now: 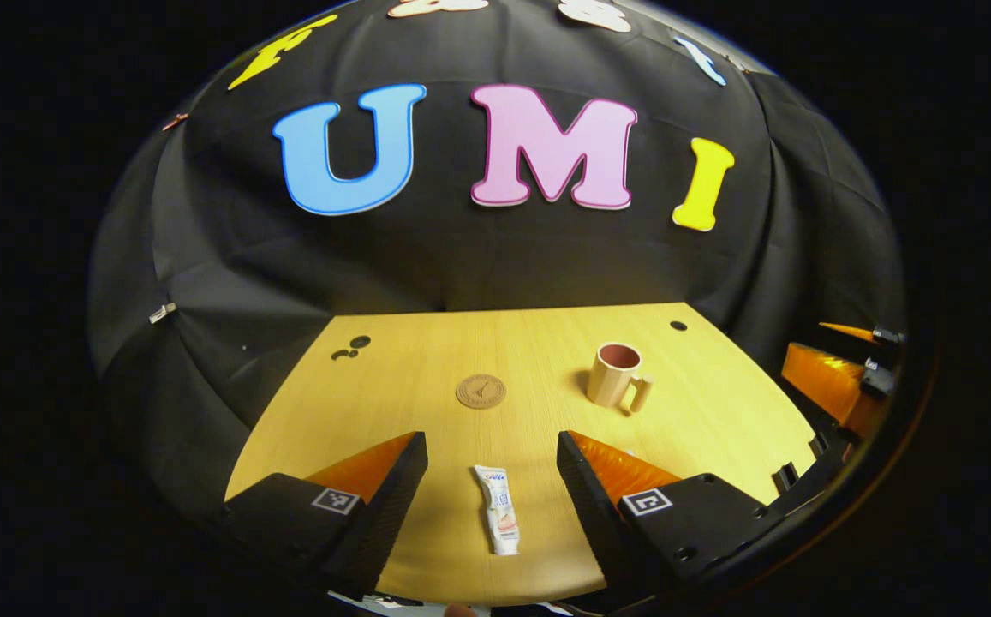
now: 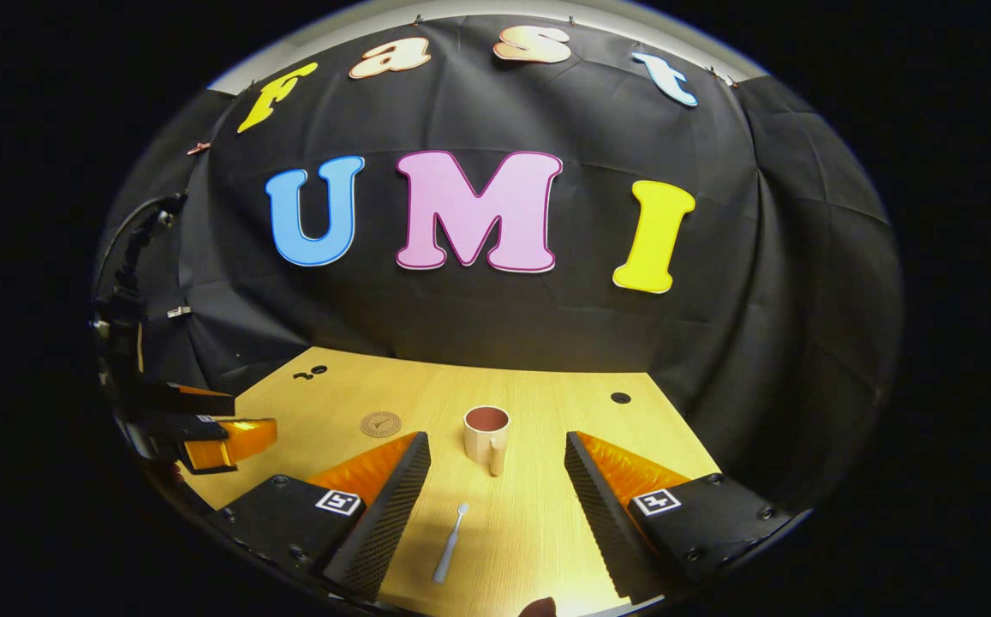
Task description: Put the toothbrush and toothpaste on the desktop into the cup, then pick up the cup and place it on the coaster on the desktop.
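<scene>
A white toothpaste tube [image 1: 498, 507] lies flat on the wooden desktop [image 1: 426, 377], between the fingers of my open left gripper [image 1: 492, 454], which hovers above it. A beige cup [image 1: 615, 374] with a handle stands upright to the right, behind the tube. A round brown coaster [image 1: 480, 391] lies at the middle. In the right gripper view a white toothbrush [image 2: 450, 530] lies between the fingers of my open right gripper [image 2: 497, 454], with the cup [image 2: 486, 435] just beyond and the coaster [image 2: 380, 423] to its left. Both grippers hold nothing.
The other gripper shows at the right edge [image 1: 833, 377] of the left gripper view and at the left edge [image 2: 204, 433] of the right gripper view. Small dark holes [image 1: 677, 326] sit near the desktop's back corners. Black cloth walls close the back and sides.
</scene>
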`<state>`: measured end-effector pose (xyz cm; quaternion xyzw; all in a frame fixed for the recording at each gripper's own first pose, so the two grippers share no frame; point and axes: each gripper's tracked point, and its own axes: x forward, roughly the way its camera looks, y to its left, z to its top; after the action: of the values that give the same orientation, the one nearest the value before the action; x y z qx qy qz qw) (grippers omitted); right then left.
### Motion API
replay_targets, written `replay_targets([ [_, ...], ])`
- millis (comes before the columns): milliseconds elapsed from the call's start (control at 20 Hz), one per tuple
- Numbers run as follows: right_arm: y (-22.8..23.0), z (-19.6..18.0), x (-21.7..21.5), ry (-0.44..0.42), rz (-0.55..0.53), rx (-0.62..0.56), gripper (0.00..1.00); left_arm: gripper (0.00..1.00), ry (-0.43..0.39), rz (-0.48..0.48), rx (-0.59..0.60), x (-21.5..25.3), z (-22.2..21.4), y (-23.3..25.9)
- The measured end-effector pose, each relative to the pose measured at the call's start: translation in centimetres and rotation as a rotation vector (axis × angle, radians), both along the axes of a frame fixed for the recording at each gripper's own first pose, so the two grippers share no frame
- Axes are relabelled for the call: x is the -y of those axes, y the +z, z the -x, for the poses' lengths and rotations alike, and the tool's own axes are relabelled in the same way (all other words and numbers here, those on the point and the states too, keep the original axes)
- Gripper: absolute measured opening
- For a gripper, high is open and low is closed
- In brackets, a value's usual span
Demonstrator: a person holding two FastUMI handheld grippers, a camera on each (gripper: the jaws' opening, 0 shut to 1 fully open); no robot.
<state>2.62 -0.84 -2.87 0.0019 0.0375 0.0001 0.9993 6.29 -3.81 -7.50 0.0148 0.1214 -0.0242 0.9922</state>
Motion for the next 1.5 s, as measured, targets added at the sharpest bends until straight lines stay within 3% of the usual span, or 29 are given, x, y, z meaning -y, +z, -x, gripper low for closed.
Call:
replay_targets([
  [50, -0.3, 0.0, 0.1, -0.001, 0.001, -0.007, 0.98, 0.95, -0.007, 0.003, -0.026, 0.4, -0.6, -1.0],
  [400, -2.3, -0.9, 1.6, -0.009, -0.005, -0.058, 0.98, 0.95, 0.014, 0.0, -0.229, 1.2, -5.3, -9.9],
  [750, -4.4, -1.7, 2.8, -0.011, -0.01, -0.109, 0.98, 0.9, 0.056, -0.079, -0.378, 0.2, -7.9, -16.4],
  [1500, -6.6, -2.8, 4.1, -0.026, -0.019, -0.181, 0.98, 0.78, 0.055, -0.071, -0.498, 0.2, -9.4, -20.4],
])
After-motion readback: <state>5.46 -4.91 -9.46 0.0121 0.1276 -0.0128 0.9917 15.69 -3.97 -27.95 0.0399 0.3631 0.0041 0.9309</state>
